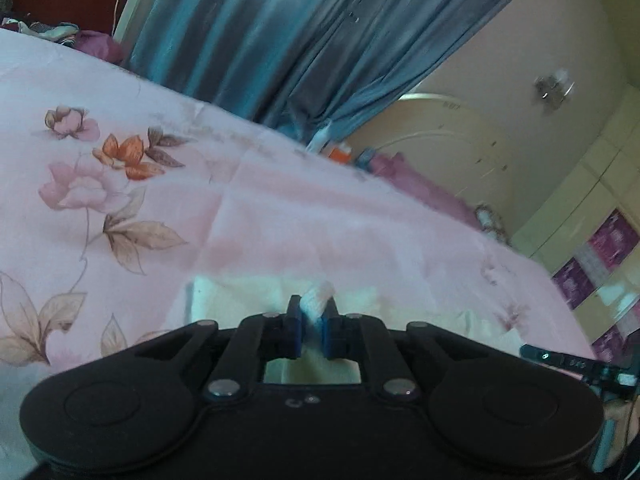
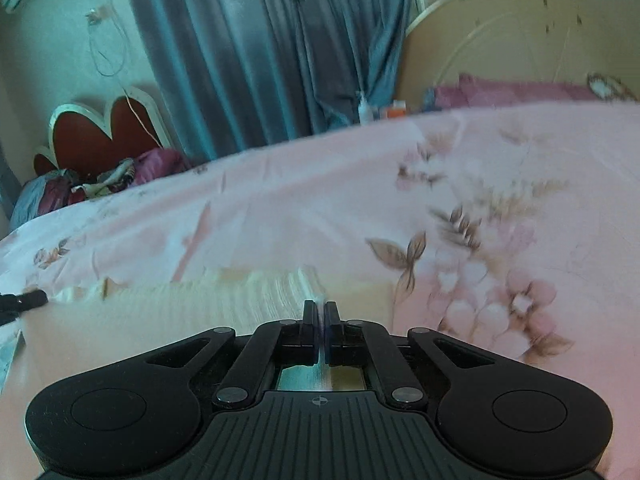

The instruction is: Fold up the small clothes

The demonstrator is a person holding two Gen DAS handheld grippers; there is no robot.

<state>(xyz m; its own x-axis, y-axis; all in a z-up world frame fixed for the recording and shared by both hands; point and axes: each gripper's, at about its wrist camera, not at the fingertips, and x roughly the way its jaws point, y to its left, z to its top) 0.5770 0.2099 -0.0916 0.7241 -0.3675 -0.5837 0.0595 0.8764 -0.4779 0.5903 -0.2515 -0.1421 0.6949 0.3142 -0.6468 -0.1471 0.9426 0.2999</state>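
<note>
Left gripper (image 1: 314, 312) — nearest the left wrist lens at 6 o'clock — is clamped on a bunched white fold of the pale garment (image 1: 240, 294), which lies on the floral pink bedsheet (image 1: 260, 208) directly ahead. Right gripper (image 2: 321, 312) is pinched tight on a thin edge of the same garment (image 2: 180, 312) — cloth spreads toward 9 o'clock. Blue-grey curtain (image 2: 260, 48) hangs at 12 o'clock in the right wrist view.

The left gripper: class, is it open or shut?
Shut: the left gripper pinches a bunch of the white cloth between its blue pads.
</note>
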